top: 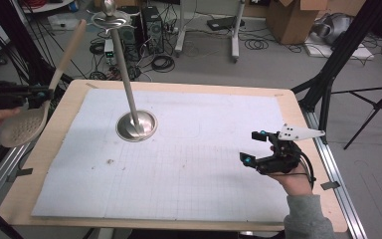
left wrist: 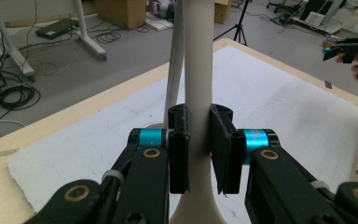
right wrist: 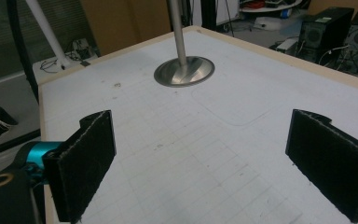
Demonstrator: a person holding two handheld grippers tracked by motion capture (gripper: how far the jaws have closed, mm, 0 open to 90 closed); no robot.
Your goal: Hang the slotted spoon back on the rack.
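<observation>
The left hand-held gripper (top: 41,94) pinches the handle of a beige plastic slotted spoon (top: 26,127) off the desk's left edge, bowl low and handle slanting upward. The right hand-held gripper (top: 253,147) hovers over the white gridded mat (top: 204,164), its 2 jaws spread wide with nothing between them. A silver metal stand with a round base (top: 136,125) rises from the mat on the wooden desk (top: 54,149).
</observation>
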